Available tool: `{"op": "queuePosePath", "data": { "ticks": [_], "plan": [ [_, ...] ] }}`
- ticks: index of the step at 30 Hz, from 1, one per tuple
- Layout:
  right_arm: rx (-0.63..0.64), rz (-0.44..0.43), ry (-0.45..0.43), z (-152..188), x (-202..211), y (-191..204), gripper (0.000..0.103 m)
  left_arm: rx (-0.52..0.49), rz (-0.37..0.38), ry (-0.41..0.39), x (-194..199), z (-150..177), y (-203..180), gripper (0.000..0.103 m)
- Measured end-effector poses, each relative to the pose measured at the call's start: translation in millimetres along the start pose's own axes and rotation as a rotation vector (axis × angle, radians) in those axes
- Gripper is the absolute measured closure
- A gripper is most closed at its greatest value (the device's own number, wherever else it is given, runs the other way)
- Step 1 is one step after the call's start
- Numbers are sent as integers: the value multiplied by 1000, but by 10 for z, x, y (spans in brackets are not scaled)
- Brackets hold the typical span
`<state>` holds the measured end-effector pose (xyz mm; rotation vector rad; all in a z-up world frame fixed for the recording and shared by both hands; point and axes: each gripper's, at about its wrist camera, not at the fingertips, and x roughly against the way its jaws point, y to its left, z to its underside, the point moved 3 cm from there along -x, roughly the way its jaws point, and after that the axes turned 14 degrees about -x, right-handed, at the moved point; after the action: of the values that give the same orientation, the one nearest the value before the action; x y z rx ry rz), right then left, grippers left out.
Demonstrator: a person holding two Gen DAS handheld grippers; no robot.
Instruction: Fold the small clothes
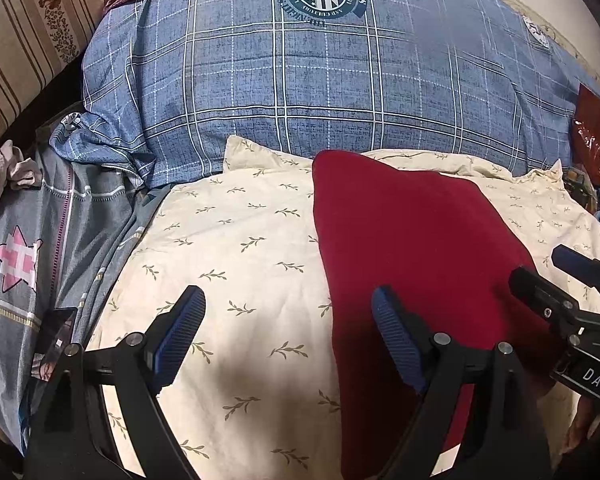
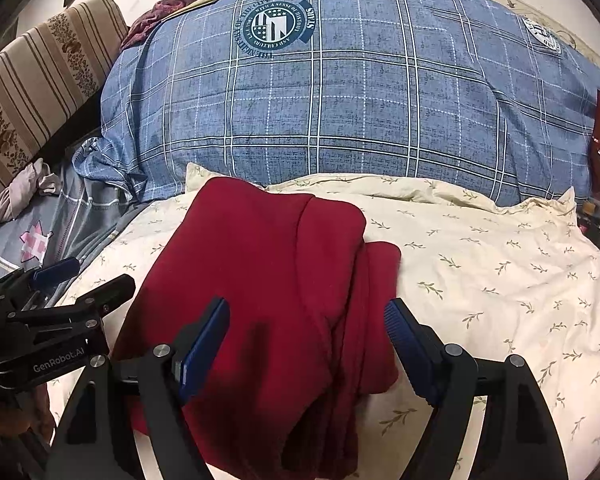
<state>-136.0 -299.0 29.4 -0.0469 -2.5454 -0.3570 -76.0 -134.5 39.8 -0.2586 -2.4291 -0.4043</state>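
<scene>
A dark red garment [image 2: 268, 292] lies folded in layers on a cream leaf-print pillow [image 2: 500, 280]. In the left wrist view the garment [image 1: 412, 248] fills the right half of the pillow [image 1: 228, 264]. My left gripper [image 1: 288, 312] is open and empty, its right finger over the garment's left edge. My right gripper [image 2: 306, 320] is open and empty, hovering over the garment's near right part. Each gripper shows in the other's view: the right one at the right edge [image 1: 572, 292], the left one at the left edge [image 2: 60, 292].
A big blue plaid quilt bundle [image 2: 340, 100] rises behind the pillow. A striped headboard cushion [image 2: 40, 92] and a grey sheet with a pink star [image 1: 16, 260] are to the left. A shiny red bag [image 1: 596, 140] sits at the right.
</scene>
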Motion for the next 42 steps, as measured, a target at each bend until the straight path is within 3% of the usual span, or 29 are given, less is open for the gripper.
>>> {"op": "queuePosePath", "data": {
  "ticks": [42],
  "plan": [
    [-8,5,17,38,-42,19,21,2,-8,11,-21,22,-1,17]
  ]
}}
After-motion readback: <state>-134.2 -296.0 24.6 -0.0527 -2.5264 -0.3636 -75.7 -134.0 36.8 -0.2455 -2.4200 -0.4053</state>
